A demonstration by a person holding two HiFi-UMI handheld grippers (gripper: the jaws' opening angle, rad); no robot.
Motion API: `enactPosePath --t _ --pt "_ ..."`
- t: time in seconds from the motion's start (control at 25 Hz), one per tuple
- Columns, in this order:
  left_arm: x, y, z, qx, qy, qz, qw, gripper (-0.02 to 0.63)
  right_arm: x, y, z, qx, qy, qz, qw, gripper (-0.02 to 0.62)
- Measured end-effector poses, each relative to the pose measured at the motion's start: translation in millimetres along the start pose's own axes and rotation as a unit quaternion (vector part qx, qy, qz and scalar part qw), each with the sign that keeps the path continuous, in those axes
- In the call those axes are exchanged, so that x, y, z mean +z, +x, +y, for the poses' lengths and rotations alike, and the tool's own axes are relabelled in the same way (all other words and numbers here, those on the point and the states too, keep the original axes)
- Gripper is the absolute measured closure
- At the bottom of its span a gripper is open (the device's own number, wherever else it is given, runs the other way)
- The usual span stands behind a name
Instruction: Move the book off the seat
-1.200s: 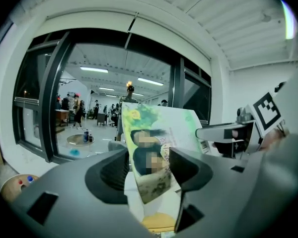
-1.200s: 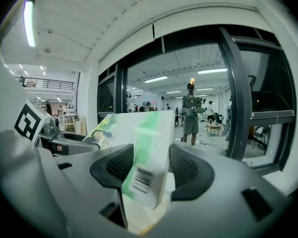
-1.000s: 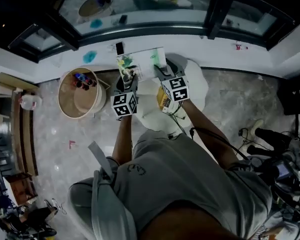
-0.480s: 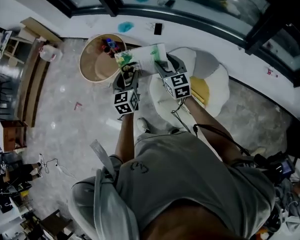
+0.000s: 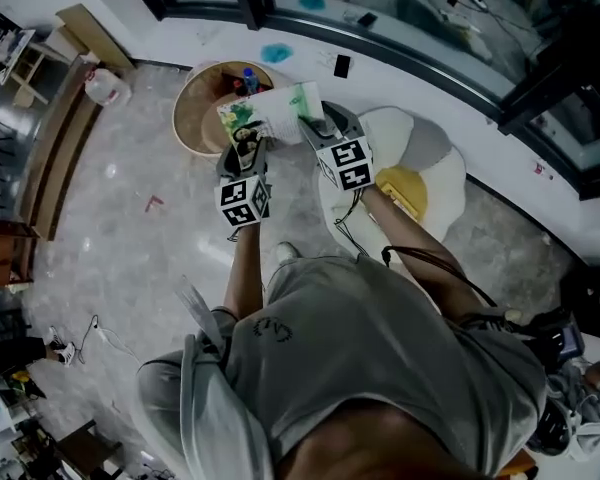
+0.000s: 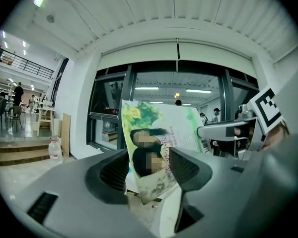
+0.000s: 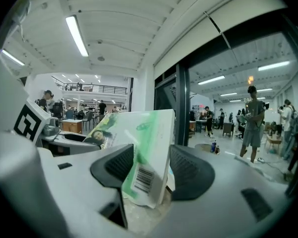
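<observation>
Green-covered book point(image 5: 268, 116): held in the air, clear of the seat, to its left.
Left gripper point(image 5: 248, 150): fingers point(image 6: 187, 168) clamped on the book's left edge.
Right gripper point(image 5: 313, 128): fingers point(image 7: 188, 175) clamped on the barcode edge.
Seat point(image 5: 435, 163): egg-shaped cushion on the floor point(image 5: 130, 228).
Round wooden tub point(image 5: 193, 128): partly overlapped by the book in the head view.

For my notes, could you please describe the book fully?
The book is a paperback with a green-and-white cover and a barcode label. It is in the air, clamped between the left hand-held gripper and the right hand-held gripper, above the basket, beside the seat.
</observation>
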State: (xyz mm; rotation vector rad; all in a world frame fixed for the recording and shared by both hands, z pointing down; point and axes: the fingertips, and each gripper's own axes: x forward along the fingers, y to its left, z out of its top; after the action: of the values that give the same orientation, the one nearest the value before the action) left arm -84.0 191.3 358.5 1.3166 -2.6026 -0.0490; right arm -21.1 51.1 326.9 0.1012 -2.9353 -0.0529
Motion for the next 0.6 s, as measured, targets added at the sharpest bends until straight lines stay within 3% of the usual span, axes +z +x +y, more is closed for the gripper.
enactPosePath --t 0.32,0.6 --pt "2 -20 92 0.003 0.016 -0.011 0.9998 0.358 7 60 73 0.002 -0.002 -0.001 1.000 0.359" --pt "0 -50 177 0.052 0.012 -0.012 0.9985 0.359 9 116 147 0.030 0.026 0.003 0.999 0.359"
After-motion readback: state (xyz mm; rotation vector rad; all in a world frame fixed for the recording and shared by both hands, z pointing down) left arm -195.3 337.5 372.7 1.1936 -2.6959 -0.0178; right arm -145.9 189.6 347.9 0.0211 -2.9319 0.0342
